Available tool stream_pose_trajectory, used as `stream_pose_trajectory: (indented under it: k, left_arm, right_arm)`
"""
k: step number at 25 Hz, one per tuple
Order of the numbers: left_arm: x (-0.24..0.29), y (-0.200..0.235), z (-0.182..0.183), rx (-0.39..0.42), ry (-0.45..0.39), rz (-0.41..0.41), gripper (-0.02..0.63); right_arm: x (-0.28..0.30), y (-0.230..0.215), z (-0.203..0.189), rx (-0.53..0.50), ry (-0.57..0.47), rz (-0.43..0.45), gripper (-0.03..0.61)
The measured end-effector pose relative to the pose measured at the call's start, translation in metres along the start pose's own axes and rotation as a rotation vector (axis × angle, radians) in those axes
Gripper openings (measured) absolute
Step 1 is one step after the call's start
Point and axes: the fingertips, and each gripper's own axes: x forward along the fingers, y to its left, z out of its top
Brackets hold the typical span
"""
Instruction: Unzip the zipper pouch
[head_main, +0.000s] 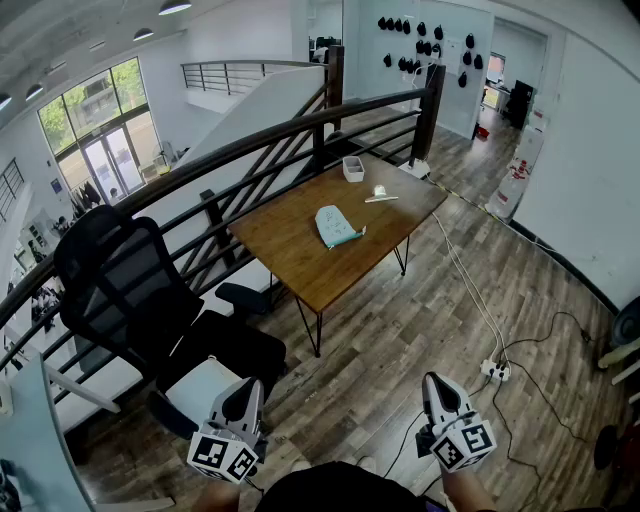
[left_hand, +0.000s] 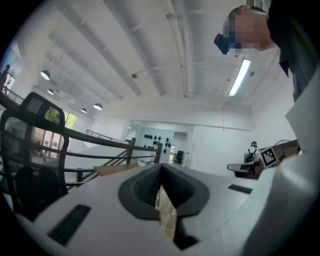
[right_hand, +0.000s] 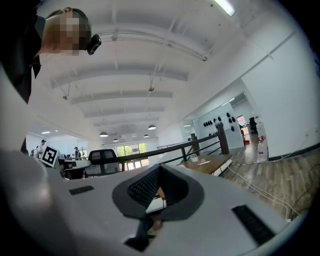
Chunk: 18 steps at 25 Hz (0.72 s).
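Both claws are hanging low and level in front of the person, well apart from each other. The left claw (head_main: 247, 388) is sitting clenched, its jaws meeting tip to tip with nothing between them, as its own view (left_hand: 161, 168) is showing. The right claw (head_main: 436, 381) is clenched in the same way and is gripping nothing (right_hand: 159, 170).

Just ahead of the left claw and off to its left, a black office chair (head_main: 130, 285) is standing on the wooden floor (head_main: 400, 330). Ahead of the right claw and slightly to its right, a white power strip (head_main: 496, 371) is lying on the floor with cables (head_main: 462, 275) running away from it.

Farther out, ahead of the gap between the two claws, a wooden table (head_main: 290, 245) is standing on thin dark legs. The zipper pouch (head_main: 336, 225), a pale blue-green one, is lying flat near the middle of the table, well apart from both claws and untouched by them. Beyond the pouch, a small white item (head_main: 380, 193) and a small white box (head_main: 353, 168) are resting near the table's far end.

Behind the table, a dark railing (head_main: 280, 135) is curving across, farthest from the claws. Past it, ahead of the right claw, dark things (head_main: 425, 45) are hanging on a white wall; I cannot tell what they are.
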Motion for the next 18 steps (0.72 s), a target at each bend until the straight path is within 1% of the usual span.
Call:
stream_pose_trajectory:
  k: [3, 9, 14, 18]
  left_arm:
    - [0.003, 0.001, 0.001, 0.01, -0.003, 0.004, 0.012]
    - [0.005, 0.001, 0.001, -0.006, -0.005, 0.009, 0.012]
    - [0.008, 0.004, 0.001, 0.012, 0.006, 0.013, 0.012]
    - [0.014, 0.002, 0.007, 0.041, 0.005, 0.003, 0.013]
  right_arm:
    - [0.006, 0.0, 0.001, -0.006, -0.004, 0.015, -0.008]
    - [0.013, 0.007, 0.006, 0.019, -0.013, 0.056, -0.008]
    - [0.016, 0.012, 0.007, -0.015, -0.018, 0.064, -0.008]
    - [0.018, 0.013, 0.008, -0.069, -0.033, 0.037, -0.005]
